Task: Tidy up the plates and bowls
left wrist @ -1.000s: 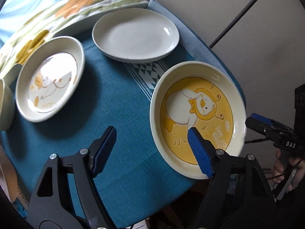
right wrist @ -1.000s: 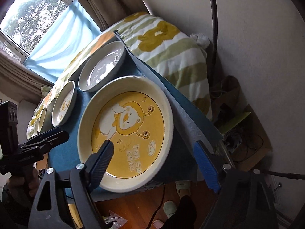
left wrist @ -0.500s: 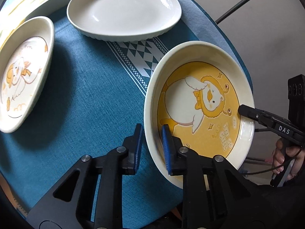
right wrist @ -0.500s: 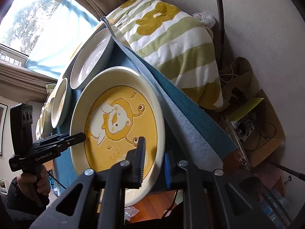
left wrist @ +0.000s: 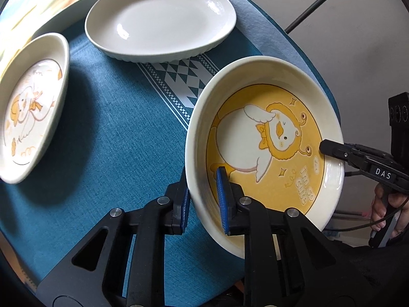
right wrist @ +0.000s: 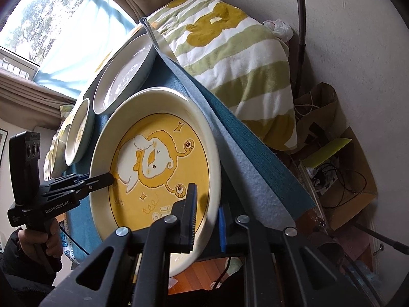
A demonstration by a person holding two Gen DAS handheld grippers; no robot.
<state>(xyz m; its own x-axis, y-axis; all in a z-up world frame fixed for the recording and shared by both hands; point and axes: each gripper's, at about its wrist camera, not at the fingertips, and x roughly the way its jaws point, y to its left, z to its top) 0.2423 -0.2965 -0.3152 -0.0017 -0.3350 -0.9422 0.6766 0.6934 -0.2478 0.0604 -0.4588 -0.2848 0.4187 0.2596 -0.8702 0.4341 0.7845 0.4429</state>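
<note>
Left wrist view puts your left gripper [left wrist: 203,199] clamped on the near rim of the yellow duck plate [left wrist: 265,151], one blue pad outside the wall and the other inside the well, so the claw is narrow and holding the plate. Your right gripper [right wrist: 207,220] does the same on the opposite rim, black pad inside, blue pad outside; in the left view its tip [left wrist: 332,151] reaches over the far right rim. The plate sits at the right edge of the blue tablecloth [left wrist: 115,140], its near side tipped up off the cloth and part of it overhanging the edge. It is round, so it has no long axis; the printed duck's head points toward your right gripper and its lettering runs along the right-hand rim. Beyond it lies the plain white oval dish [left wrist: 161,15], long axis running left to right across the cloth, well apart from the duck plate. To your left is a small duck dish [left wrist: 30,117], apart from both. In the right wrist view a striped green blanket [right wrist: 237,58] is heaped behind the table, just beside the cloth's edge.
</note>
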